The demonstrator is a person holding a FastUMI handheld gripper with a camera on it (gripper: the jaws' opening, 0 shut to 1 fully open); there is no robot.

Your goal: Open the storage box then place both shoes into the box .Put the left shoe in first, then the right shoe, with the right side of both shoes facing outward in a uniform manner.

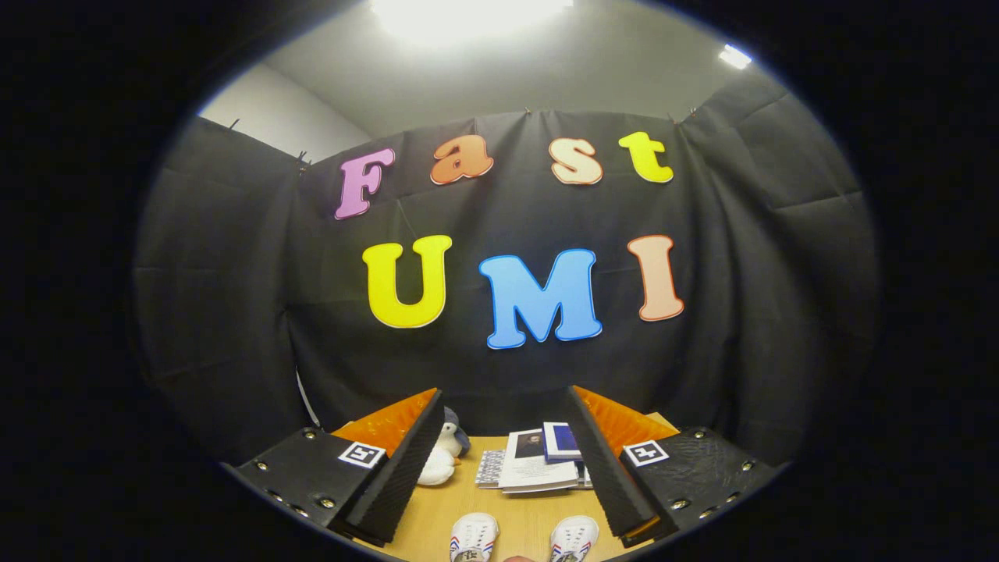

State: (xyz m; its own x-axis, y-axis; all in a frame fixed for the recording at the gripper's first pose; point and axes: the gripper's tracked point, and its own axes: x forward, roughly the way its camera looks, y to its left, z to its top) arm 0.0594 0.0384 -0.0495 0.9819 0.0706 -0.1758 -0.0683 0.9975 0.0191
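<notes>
My gripper [503, 460] is open, its two fingers spread wide with nothing between them. Low between the fingers, two white shoes show only by their toes: one [474, 537] on the left and one [574, 538] on the right, side by side on the wooden table [521, 517]. Both carry small red and blue stripes on the sides. The rest of each shoe is cut off from view.
A white plush bird [442, 457] sits beyond the left finger. A stack of books and papers [537, 460] lies at the back of the table, near the right finger. The black cloth wall rises right behind the table.
</notes>
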